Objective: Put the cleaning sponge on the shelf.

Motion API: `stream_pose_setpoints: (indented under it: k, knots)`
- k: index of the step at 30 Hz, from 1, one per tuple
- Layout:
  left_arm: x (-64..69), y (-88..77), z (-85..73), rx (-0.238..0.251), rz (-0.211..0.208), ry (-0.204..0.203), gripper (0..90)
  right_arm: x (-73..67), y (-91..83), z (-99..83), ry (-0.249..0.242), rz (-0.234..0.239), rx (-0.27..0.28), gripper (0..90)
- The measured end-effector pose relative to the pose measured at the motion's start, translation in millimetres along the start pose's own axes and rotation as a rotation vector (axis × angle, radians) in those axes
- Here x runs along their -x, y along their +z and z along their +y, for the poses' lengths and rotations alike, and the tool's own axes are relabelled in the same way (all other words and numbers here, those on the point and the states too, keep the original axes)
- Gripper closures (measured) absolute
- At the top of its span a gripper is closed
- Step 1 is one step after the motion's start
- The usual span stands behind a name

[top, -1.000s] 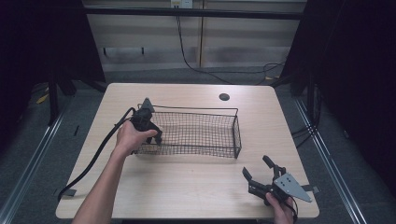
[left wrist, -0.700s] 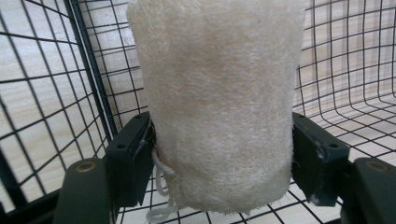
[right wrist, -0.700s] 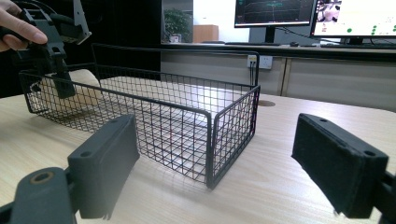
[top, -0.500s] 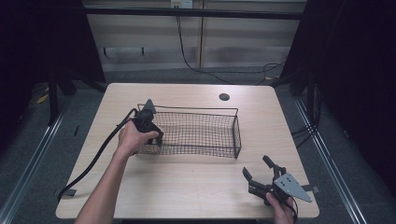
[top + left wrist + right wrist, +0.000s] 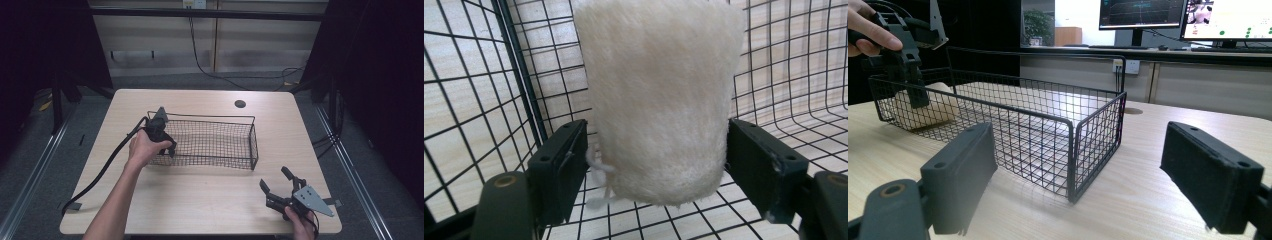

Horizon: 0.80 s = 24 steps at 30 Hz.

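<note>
Your left gripper is reaching down into the left end of the wire basket, which is sitting mid-desk. In the left gripper view, a cream fuzzy roll, cloth-like, is lying between the jaws on the basket's mesh floor. The jaws are flanking its lower part; the left one is just beside the roll with a loose thread against it, and a thin gap is showing on the right one. You are not clamping it: the jaws are standing released, spread slightly wider than the roll. In the right gripper view the same roll is lying against the basket's far-left corner, with the left gripper hanging over it and your left hand wrapping the gripper body from above.

Your right gripper is resting low at the near right corner of the desk, well apart from the basket, aiming toward it. Its jaws are spread wide with nothing between them; the basket's near corner is showing in the space between them, farther off.

Against the frame one second back: nearly static. Your left hand is sitting in almost the same spot at the basket's left end, the basket is holding position, and your right gripper is parked in the same place.
</note>
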<state>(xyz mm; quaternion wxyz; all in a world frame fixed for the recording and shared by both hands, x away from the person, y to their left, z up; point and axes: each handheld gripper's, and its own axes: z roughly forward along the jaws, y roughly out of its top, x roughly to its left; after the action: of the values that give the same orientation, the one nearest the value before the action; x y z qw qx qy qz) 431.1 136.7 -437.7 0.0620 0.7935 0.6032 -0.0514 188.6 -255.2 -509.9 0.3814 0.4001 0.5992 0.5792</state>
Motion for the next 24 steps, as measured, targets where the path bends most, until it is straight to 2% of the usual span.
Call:
stream_pose_setpoints:
  k: [5, 8, 11, 14, 18, 22, 24]
  knots:
    - [-0.3, -1.1, -0.6, 0.007, -0.007, -0.003, 26.3, -0.1, -0.1, 0.0, 0.002, 0.0, 0.0, 13.6]
    - [-1.1, -2.5, -1.2, 0.003, -0.031, 0.013, 22.9, -0.1, 0.0, 0.0, 0.001, 0.001, 0.0, 13.7]
    - [-2.1, -4.2, -2.3, 0.02, -0.045, 0.014, 19.1, -0.3, -0.1, 0.0, 0.003, 0.001, -0.001, 13.7]
    - [-4.6, -5.7, -3.1, 0.026, -0.07, 0.019, 19.2, -0.2, 0.0, 0.0, 0.002, 0.001, 0.0, 13.6]
    - [-4.5, -9.9, -5.0, 0.049, -0.093, 0.039, 18.4, 0.1, 0.0, 0.0, 0.0, 0.002, 0.0, 13.6]
    - [-5.6, -16.0, -6.9, 0.092, -0.121, 0.063, 18.1, 0.0, 0.0, 0.0, 0.0, 0.001, 0.0, 13.6]
    - [-7.2, -17.4, -8.3, 0.09, -0.133, 0.099, 17.9, 0.0, 0.0, 0.0, 0.0, 0.001, 0.0, 13.6]
